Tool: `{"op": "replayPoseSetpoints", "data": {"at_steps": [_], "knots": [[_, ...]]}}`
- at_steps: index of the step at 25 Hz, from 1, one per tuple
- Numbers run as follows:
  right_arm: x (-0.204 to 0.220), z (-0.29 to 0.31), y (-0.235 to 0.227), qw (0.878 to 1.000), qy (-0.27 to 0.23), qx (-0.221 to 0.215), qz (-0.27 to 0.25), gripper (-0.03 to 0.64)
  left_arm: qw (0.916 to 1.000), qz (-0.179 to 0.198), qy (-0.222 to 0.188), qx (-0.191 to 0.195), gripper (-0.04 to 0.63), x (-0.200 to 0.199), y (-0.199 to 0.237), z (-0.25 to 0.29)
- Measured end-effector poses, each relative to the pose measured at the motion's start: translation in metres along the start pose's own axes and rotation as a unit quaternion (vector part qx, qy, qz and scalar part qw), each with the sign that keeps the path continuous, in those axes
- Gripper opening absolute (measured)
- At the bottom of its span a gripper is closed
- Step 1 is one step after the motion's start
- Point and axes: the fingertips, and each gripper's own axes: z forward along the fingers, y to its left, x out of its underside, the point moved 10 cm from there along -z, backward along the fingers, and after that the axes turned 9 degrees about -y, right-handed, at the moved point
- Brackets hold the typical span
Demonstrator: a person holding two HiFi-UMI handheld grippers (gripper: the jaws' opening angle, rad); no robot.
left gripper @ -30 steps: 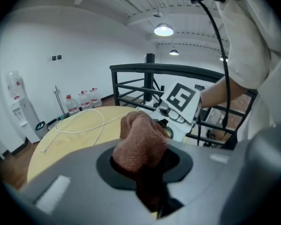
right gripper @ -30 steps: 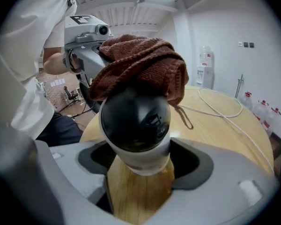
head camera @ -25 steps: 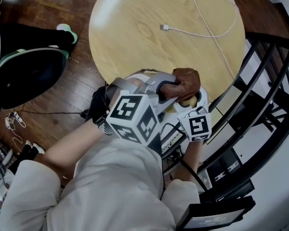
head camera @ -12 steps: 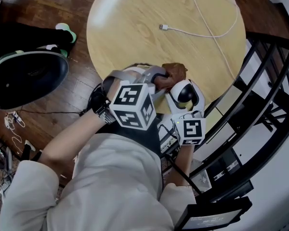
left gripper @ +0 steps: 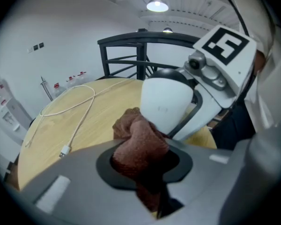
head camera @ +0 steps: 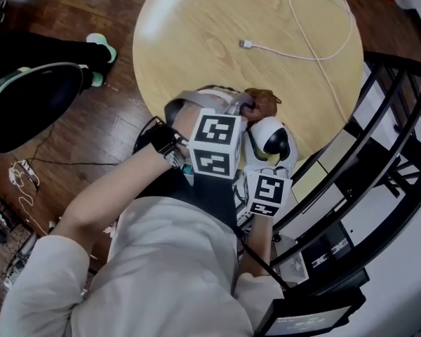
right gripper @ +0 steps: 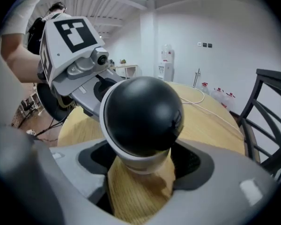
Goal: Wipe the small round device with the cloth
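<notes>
- The small round device (head camera: 275, 140), a white shell with a black domed face, sits at the near edge of the round table (head camera: 196, 41), towards its right side.
- The right gripper (right gripper: 141, 167) has its jaws closed on the device's white base. Table wood shows below the base, but whether the base rests on the table cannot be told.
- The left gripper (left gripper: 143, 165) pinches the brown cloth (left gripper: 138, 144) in a bunched wad. The wad lies against the lower white back of the device (left gripper: 166, 104), on the side away from the black face.
- Most of the table's middle and far-left part is bare wood, so open room lies beyond and to the left of the two grippers.
- A white cable (head camera: 305, 44) loops across the far right part of the table. Its plug end (head camera: 244, 43) lies near the centre, well apart from the cloth (head camera: 263, 102).
- A black metal railing (head camera: 400, 118) curves close round the table's right edge, leaving little room on that side.
- On the floor (head camera: 105, 125) to the left are a dark rounded object (head camera: 28, 104) and a shoe with a green sole (head camera: 98, 48), both off the table.
- In the head view the two marker cubes and the person's arms cover the grippers' jaws and part of the near edge.
- In the right gripper view, the black face (right gripper: 143, 114) fills the centre and hides the cloth.
</notes>
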Motion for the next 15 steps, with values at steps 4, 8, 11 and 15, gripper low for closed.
{"op": "replayPoseSetpoints", "data": {"at_steps": [4,8,11,15], "knots": [[0.001,0.001,0.001,1.000,0.006,0.000,-0.025,0.354,0.9995,-0.016,-0.026,0.010,0.095,-0.002,0.002,0.000],[0.002,-0.001,-0.004,0.992,-0.005,-0.064,-0.105,0.354,0.9928,-0.070,-0.092,-0.033,0.097,0.005,0.006,-0.024],[0.004,-0.003,-0.015,0.971,-0.018,-0.138,-0.194,0.354,0.9796,-0.134,-0.140,-0.053,0.097,0.003,0.008,-0.050],[-0.003,-0.002,-0.026,0.945,-0.022,-0.204,-0.256,0.362,0.9666,-0.163,-0.189,-0.059,0.097,-0.026,-0.001,-0.078]]}}
